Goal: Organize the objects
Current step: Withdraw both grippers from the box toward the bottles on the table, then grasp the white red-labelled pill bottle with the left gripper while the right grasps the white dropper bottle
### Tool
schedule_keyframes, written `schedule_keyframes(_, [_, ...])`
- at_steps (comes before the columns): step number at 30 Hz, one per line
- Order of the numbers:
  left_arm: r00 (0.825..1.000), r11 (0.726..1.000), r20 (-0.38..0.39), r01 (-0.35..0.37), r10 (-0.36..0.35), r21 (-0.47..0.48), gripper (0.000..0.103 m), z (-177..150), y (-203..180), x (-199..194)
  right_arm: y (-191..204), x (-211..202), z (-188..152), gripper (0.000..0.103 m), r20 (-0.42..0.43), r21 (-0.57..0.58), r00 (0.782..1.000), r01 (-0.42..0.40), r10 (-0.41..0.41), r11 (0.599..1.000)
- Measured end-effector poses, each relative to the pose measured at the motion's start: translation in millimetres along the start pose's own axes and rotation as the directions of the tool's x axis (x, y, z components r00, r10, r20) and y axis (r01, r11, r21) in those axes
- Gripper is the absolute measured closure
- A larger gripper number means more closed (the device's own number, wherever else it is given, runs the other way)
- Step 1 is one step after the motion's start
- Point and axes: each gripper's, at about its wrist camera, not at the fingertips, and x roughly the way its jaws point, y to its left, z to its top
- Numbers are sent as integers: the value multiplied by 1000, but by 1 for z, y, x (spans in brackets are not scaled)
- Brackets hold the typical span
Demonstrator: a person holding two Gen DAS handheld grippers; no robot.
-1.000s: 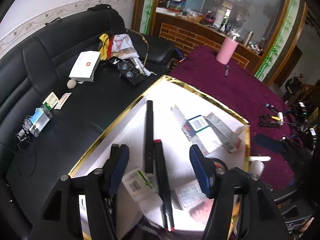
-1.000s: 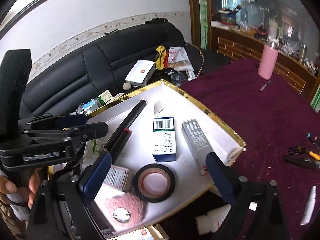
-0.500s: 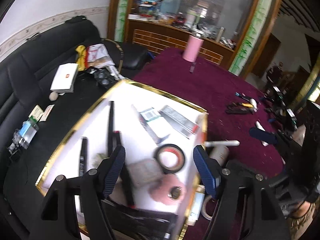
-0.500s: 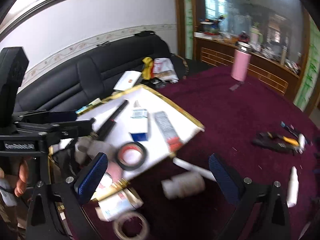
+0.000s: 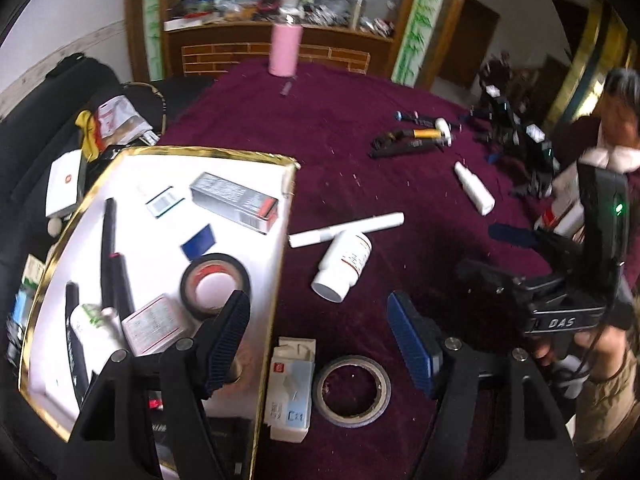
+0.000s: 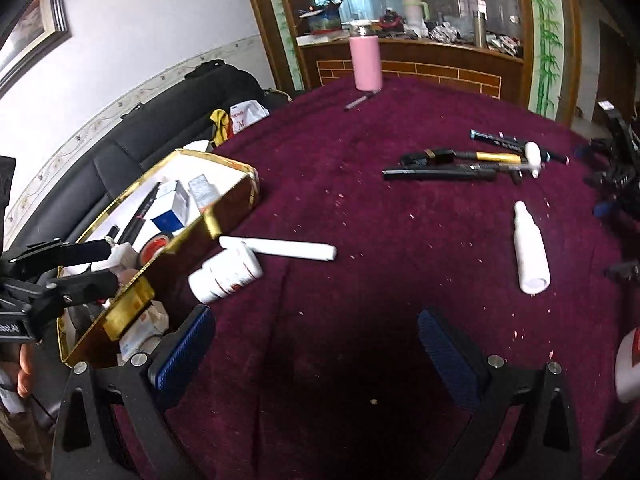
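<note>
A gold-rimmed white box [image 5: 282, 216] [image 6: 236, 196] sits at the left on the purple tablecloth and holds black tape, pens, cartons and a bottle. Beside it lie a white pill bottle [image 5: 342, 266] [image 6: 226, 272], a white tube [image 5: 346, 229] [image 6: 280, 249], a small carton [image 5: 290, 392] and a tape ring [image 5: 352, 390]. My left gripper [image 5: 318, 340] is open and empty above the carton and tape ring. My right gripper [image 6: 316, 350] is open and empty over bare cloth, right of the pill bottle.
A white spray bottle [image 6: 530, 254] [image 5: 474, 188] lies to the right. Black and gold tools [image 6: 460, 166] lie further back. A pink flask [image 6: 365, 62] stands at the far edge. A black sofa [image 6: 152, 136] with clutter is left of the table.
Both grippers have swung right, away from over the box, to the purple cloth. Both stayed open and empty.
</note>
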Motion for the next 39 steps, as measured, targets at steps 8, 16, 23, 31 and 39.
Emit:
schedule_keyframes(8, [999, 996, -40, 16, -13, 86, 33, 15, -26, 29, -9, 0, -3, 0, 2, 15, 1000, 0, 0, 1000])
schedule_keyframes(16, [995, 989, -97, -2, 17, 147, 33, 28, -40, 64, -20, -7, -3, 0, 15, 37, 1000, 13, -13, 999])
schedule_keyframes(23, [989, 986, -142, -10, 34, 166, 33, 29, -46, 92, -35, -9, -4, 0, 12, 73, 999, 30, -30, 997])
schedule_keyframes(31, [985, 982, -161, -32, 62, 184, 59, 28, -49, 111, -68, -19, -2, 0, 9, 120, 996, 83, -85, 989])
schedule_keyframes(39, [986, 991, -169, 32, -9, 133, 69, 19, -43, 102, -108, -29, 3, 0, 3, 166, 988, 153, -155, 974])
